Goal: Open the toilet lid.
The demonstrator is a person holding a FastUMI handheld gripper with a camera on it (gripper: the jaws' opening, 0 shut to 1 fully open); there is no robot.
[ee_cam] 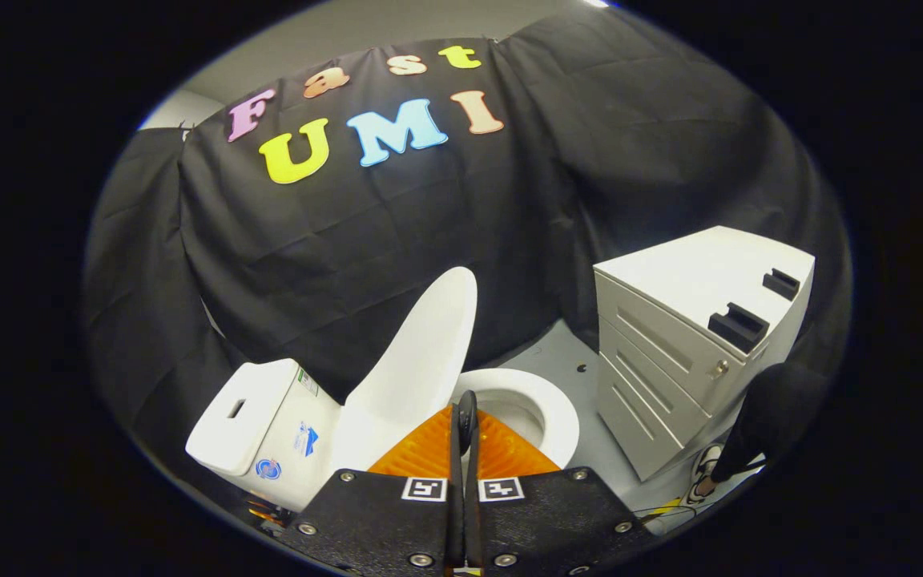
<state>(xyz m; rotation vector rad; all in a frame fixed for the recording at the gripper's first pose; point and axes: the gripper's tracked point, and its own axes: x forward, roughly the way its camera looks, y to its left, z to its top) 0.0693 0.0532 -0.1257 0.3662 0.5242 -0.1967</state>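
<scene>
The toilet lid (pixel 421 353) is standing raised, leaning back toward the tank (pixel 257 421), which suggests the opening itself is done and the lid is resting where its own weight will keep it up. The seat (pixel 562 417) is lying flat around the bowl, just beyond the gripper (pixel 464 417), so only the lid has been lifted. The jaws are sitting together with nothing between them, the two fingertips (pixel 468 413) meeting just in front of the seat's near rim, close beside the lid's lower part but not touching it as far as can be judged; this looks like a gripper that is no longer needed on the lid. A white drawer cabinet (pixel 670 353) is standing on the floor (pixel 558 353) to the right of the toilet, apart from it, with two dark blocks (pixel 738 327) lying on its top. A person's shoe (pixel 703 474) is showing near the cabinet's base. Stickers (pixel 305 439) are showing on the side of the tank, one blue and round, but their print is too small to read.
</scene>
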